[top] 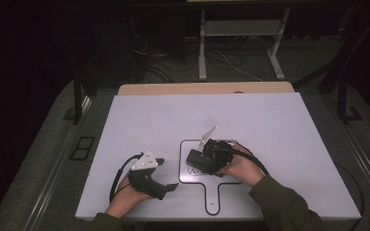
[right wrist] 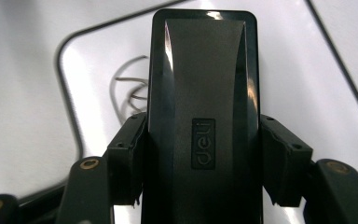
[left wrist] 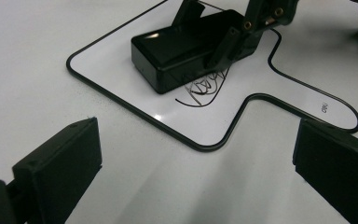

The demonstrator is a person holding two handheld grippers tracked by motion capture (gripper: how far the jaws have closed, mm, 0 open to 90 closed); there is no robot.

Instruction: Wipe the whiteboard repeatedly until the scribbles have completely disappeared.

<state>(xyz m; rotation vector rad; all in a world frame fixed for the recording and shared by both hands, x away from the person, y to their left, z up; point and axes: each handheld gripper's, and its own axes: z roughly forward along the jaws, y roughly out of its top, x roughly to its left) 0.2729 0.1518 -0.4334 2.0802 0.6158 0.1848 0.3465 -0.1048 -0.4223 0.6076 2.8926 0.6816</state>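
Between right gripper [right wrist: 200,163] jaws — black eraser [right wrist: 203,93] clamped, long axis pointing ahead over scribble [left wrist: 205,88]; left gripper [left wrist: 191,172] open, empty, off aside.

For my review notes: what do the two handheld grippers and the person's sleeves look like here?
Both are matte black: the left gripper and right gripper have blocky rectangular jaws, brass-coloured pivot screws and a pale grey three-cornered plate on top. A black cable loops from the left one. The sleeves are dark olive green.
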